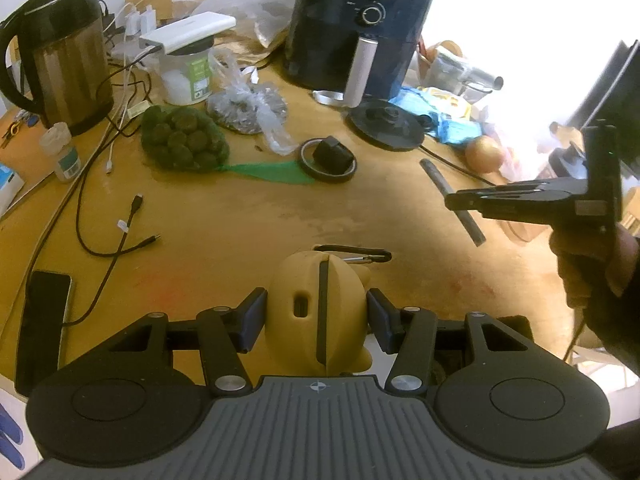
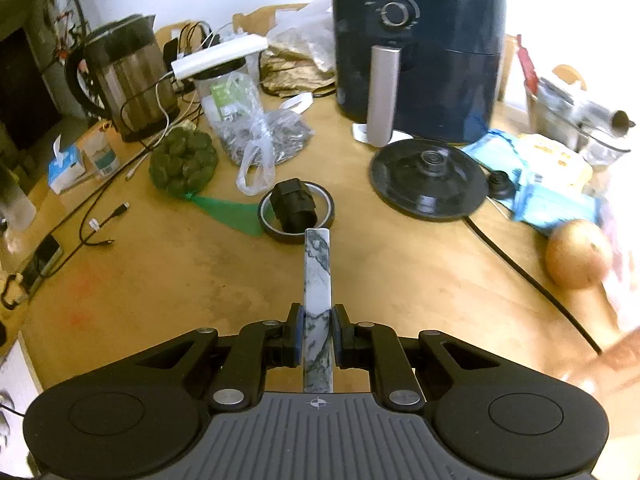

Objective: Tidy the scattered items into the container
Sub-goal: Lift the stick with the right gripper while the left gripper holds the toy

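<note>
My left gripper (image 1: 316, 312) is shut on a rounded yellow case (image 1: 296, 280) with a dark slit down its middle. Both pads press on its sides just above the wooden table (image 1: 240, 216). A black carabiner (image 1: 354, 254) sticks out behind the case. My right gripper (image 2: 317, 332) is shut on a slim white bar with a grey marble pattern (image 2: 317, 276), which points forward over the table. In the left wrist view, the right gripper (image 1: 460, 200) hangs at the right in a person's hand, and the bar (image 1: 474, 228) looks dark there. I cannot tell which thing is the container.
A tape roll (image 2: 296, 236) with a black block (image 2: 294, 204) in it lies ahead. Around it are a green net of round fruit (image 2: 184, 162), a kettle (image 2: 128, 76), a kettle base (image 2: 428, 178), an air fryer (image 2: 416, 48), an onion (image 2: 578, 254), cables (image 1: 116, 236) and a phone (image 1: 42, 320).
</note>
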Motion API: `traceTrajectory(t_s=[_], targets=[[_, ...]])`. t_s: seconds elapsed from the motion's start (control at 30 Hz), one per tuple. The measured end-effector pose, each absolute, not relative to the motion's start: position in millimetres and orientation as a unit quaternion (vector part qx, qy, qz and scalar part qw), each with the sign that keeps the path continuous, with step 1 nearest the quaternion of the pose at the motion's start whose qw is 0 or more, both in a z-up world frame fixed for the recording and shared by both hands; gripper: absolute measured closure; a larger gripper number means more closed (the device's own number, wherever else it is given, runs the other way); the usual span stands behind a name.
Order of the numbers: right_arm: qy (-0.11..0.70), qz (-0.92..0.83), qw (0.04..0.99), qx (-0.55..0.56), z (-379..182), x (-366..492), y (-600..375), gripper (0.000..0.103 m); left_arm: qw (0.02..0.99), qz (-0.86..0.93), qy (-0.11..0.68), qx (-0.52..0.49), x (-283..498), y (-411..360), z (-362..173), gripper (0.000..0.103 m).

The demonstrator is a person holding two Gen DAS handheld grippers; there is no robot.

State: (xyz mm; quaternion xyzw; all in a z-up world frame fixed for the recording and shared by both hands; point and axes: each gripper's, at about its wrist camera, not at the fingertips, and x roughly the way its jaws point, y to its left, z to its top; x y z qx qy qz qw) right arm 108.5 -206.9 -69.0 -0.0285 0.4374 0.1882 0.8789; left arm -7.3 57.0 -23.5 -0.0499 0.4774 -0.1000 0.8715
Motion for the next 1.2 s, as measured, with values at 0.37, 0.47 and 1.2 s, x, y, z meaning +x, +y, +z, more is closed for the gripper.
traceTrajectory(t_s=[0.37, 0.47, 1.2], targets=[[0.417, 0.164, 0.894, 0.019, -43.0, 55.9, -225.7, 0.086, 0.871, -0.12, 0.474, -0.039, -14.8, 40.4, -19.9, 0.05], [0.415, 0.162, 0.895, 0.028, -39.8, 43.1, -229.3, 0.086, 0.871, -0.128, 0.474, -0.036, -16.6, 34.1, -19.2, 0.05], [0.422, 0.161, 0.889, 0.072, -34.0, -50.9, -244.5, 0.086, 0.867, -0.178, 0.465, -0.013, -34.7, -7.3, -14.4, 0.05]])
